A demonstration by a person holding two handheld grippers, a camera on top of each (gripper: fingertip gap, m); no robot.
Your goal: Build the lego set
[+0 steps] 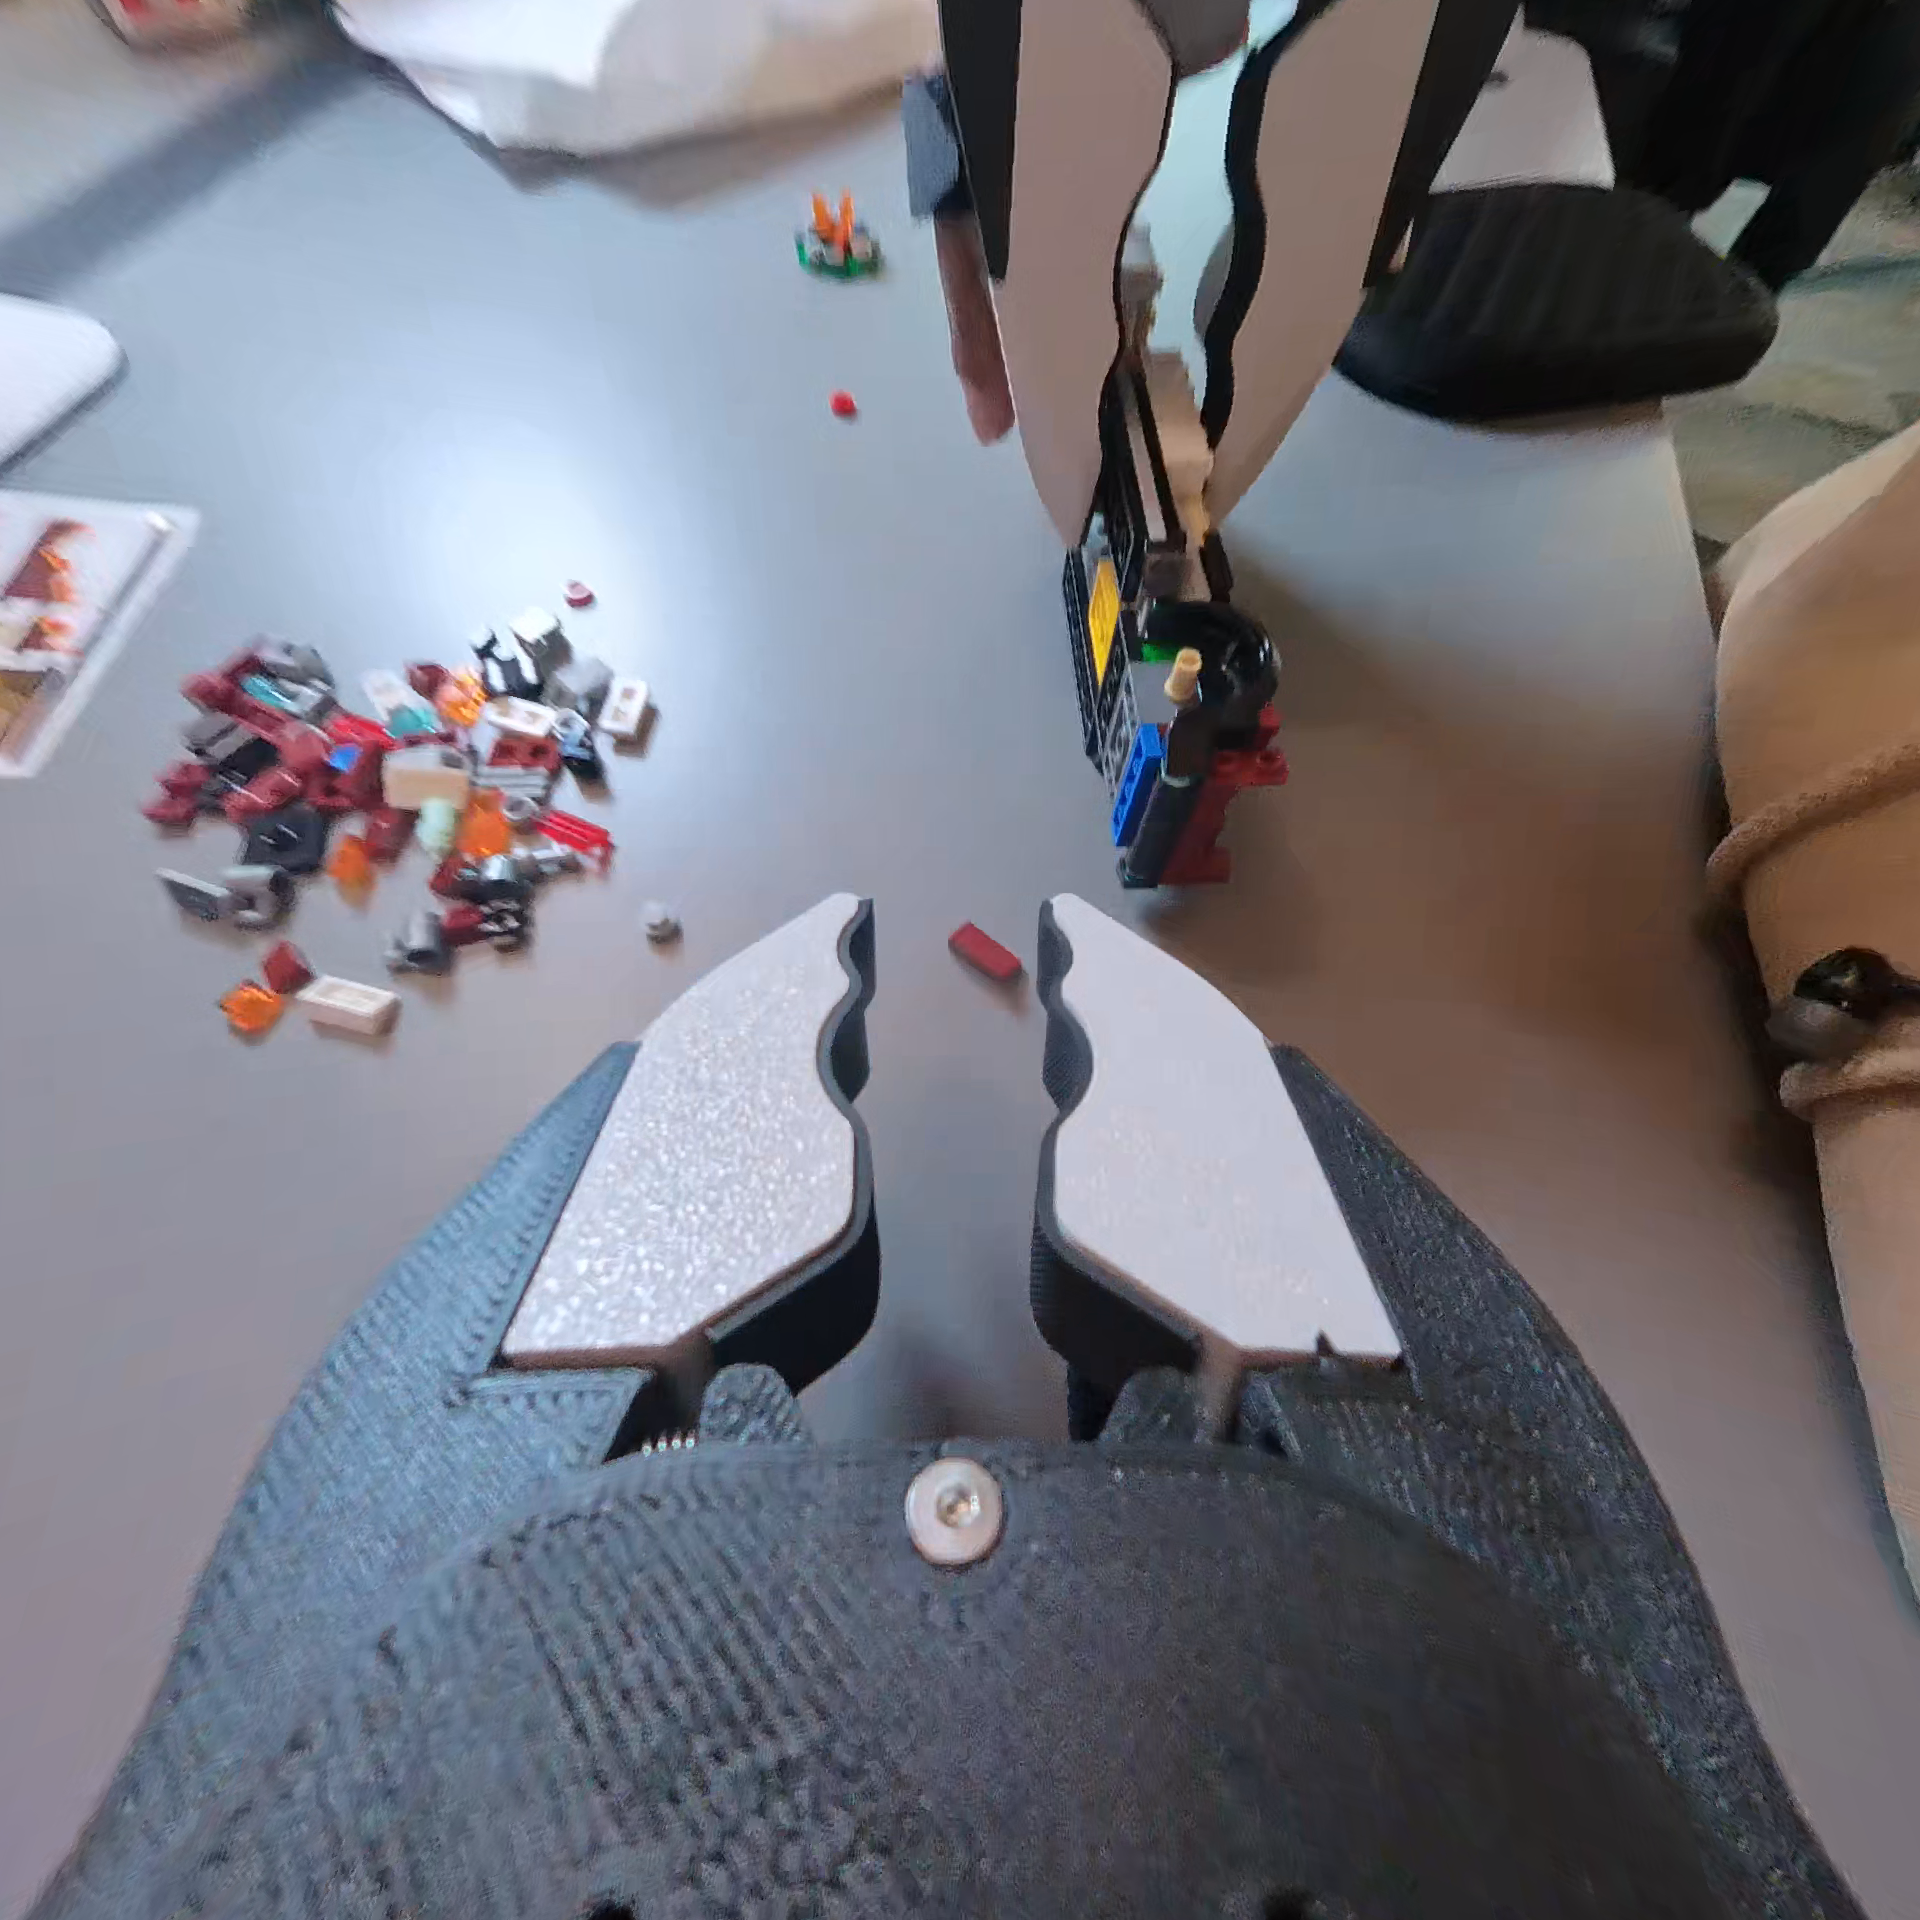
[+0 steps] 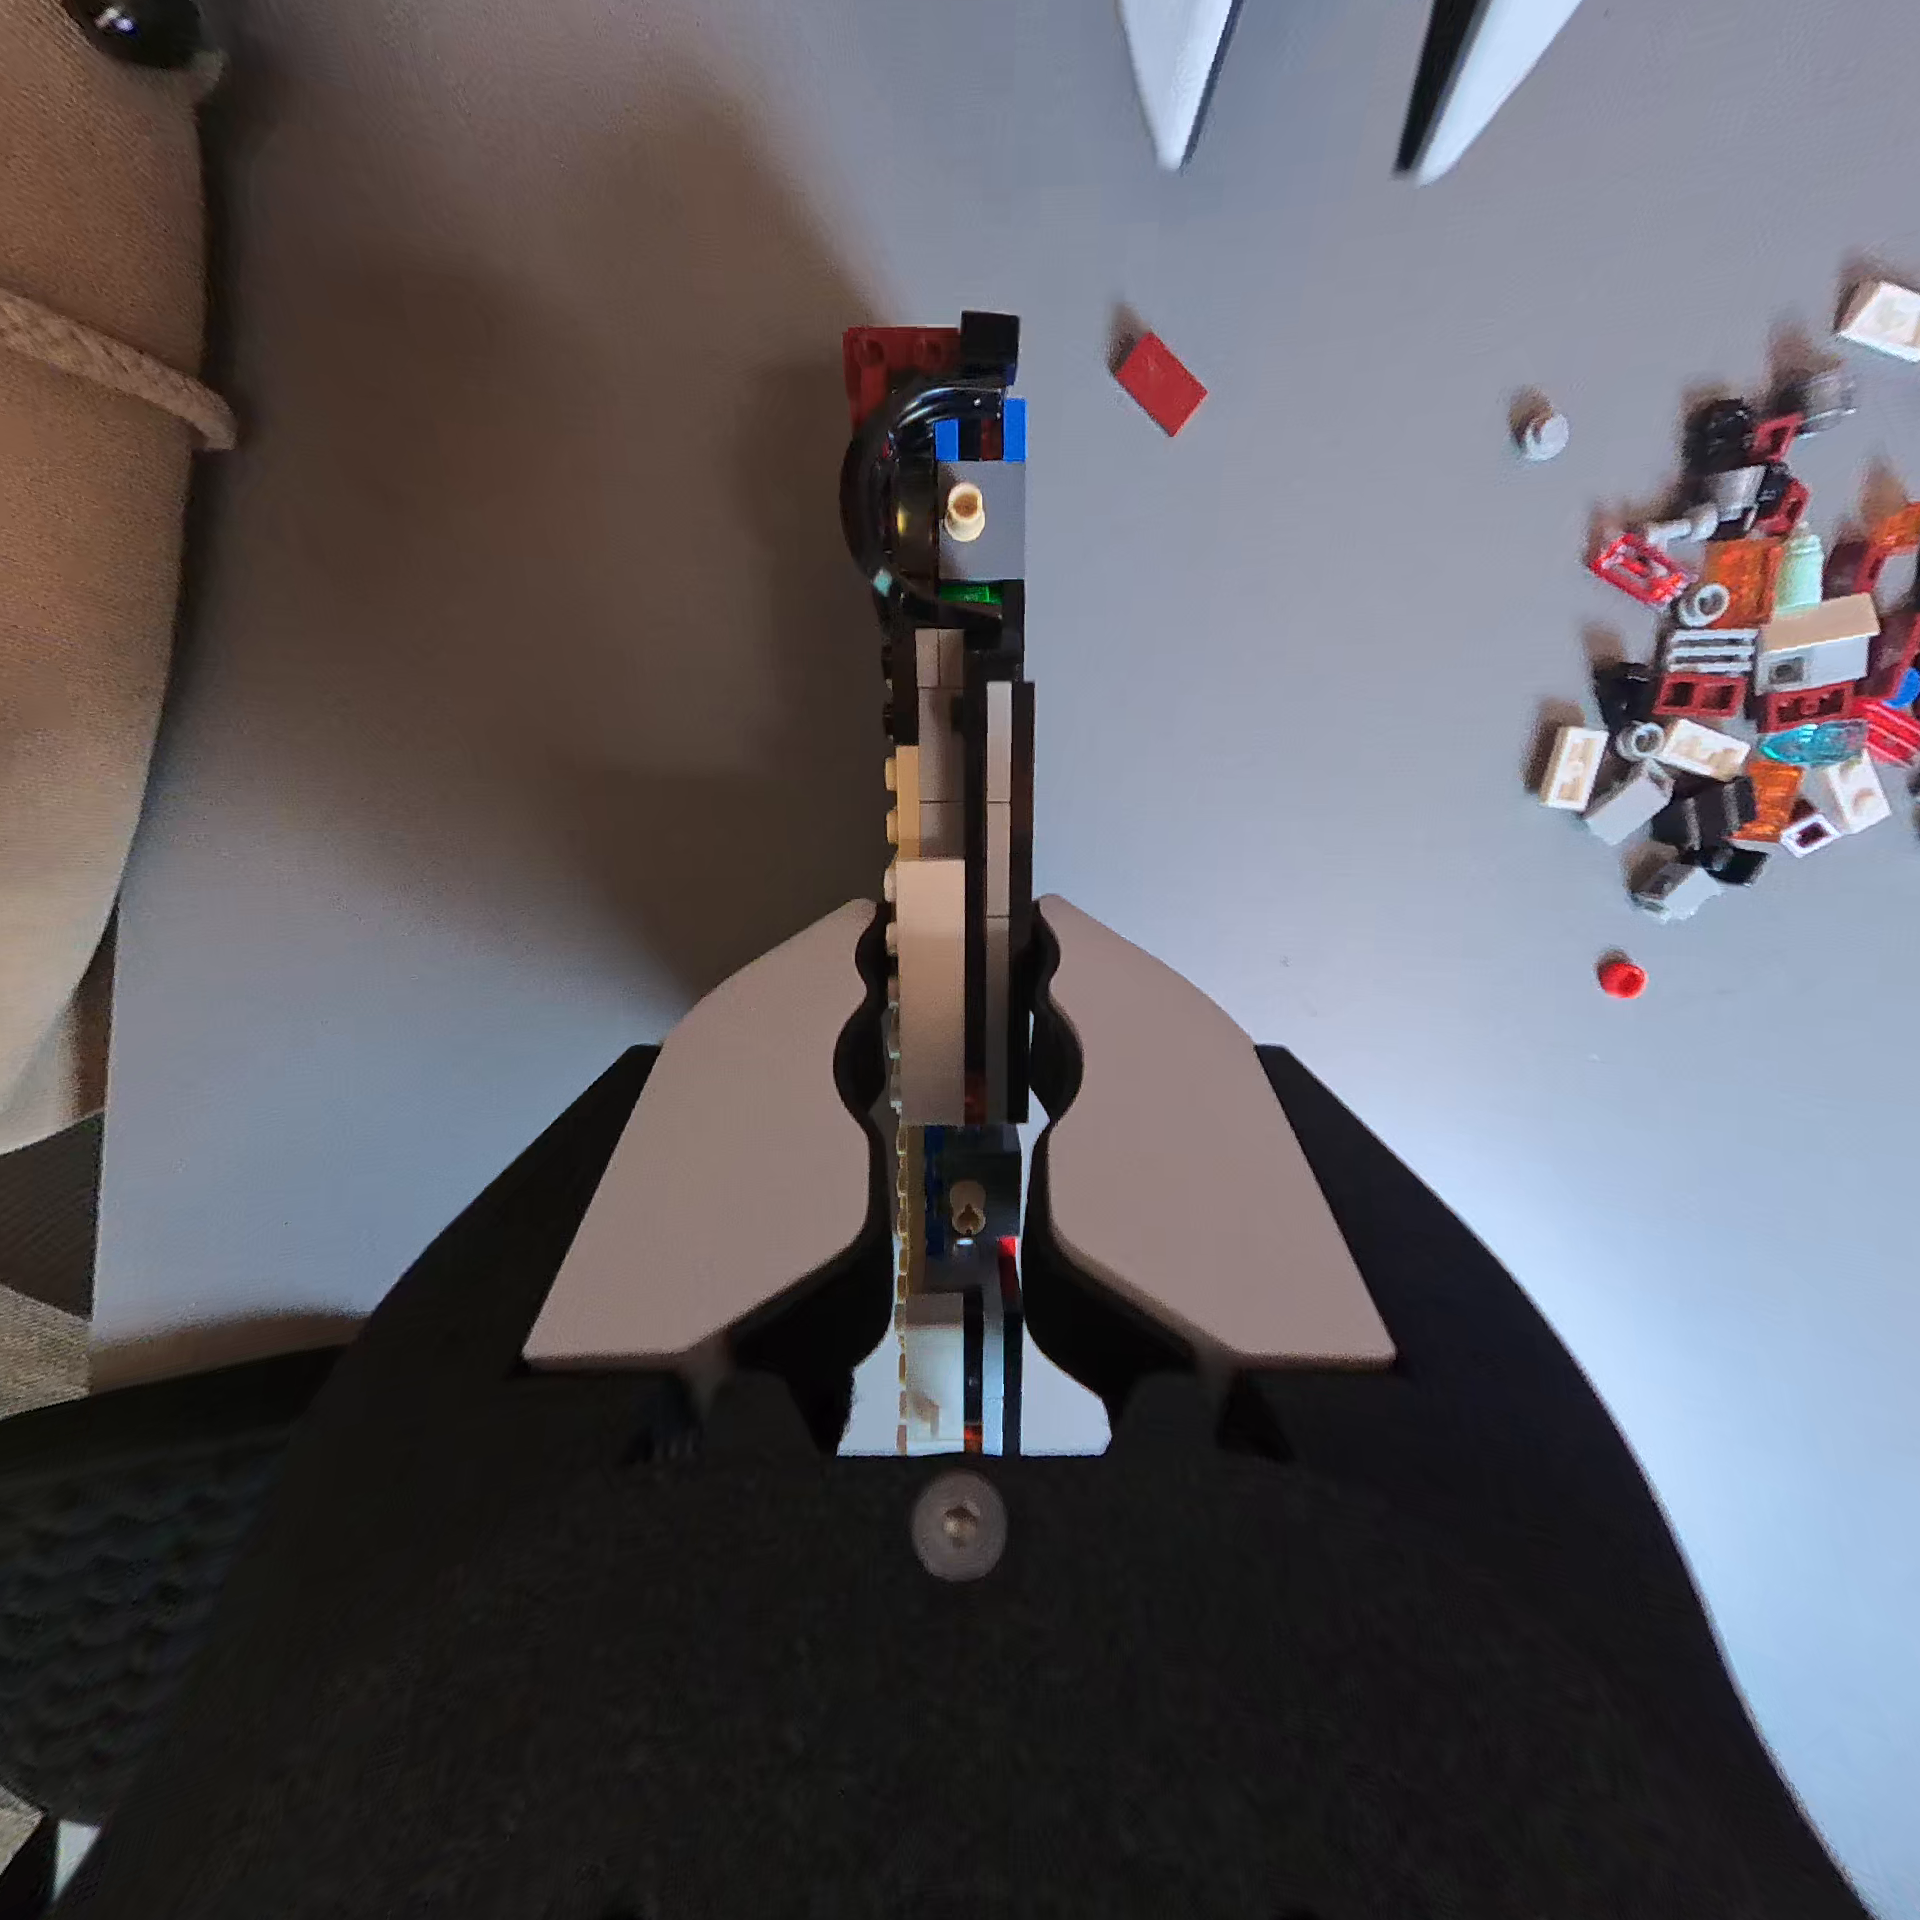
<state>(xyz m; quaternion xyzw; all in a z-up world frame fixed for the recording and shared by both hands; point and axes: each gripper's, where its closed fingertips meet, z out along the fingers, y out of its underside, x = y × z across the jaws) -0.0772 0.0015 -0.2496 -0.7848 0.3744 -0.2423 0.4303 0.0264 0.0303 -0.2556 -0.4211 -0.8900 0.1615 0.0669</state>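
Observation:
My left gripper hovers low over the grey table with its jaws apart. A small dark red tile lies flat on the table between its fingertips, closer to the right one, and neither pad touches it. The tile also shows in the right wrist view, below the left gripper. My right gripper is shut on a long brick model of black, grey, tan, blue and dark red parts. In the left wrist view the right gripper comes down from above and holds the model on edge.
A pile of loose bricks lies to the left, also in the right wrist view. Nearby are a grey stud, a red stud, a small green-orange build, a booklet, a black chair and a person's beige clothing. The left gripper's tips are roughly 12 cm from the right gripper's. The grey stud lies some 6 cm from my left tips, 12 cm from my right tips. The right camera catches it too, in the right wrist view.

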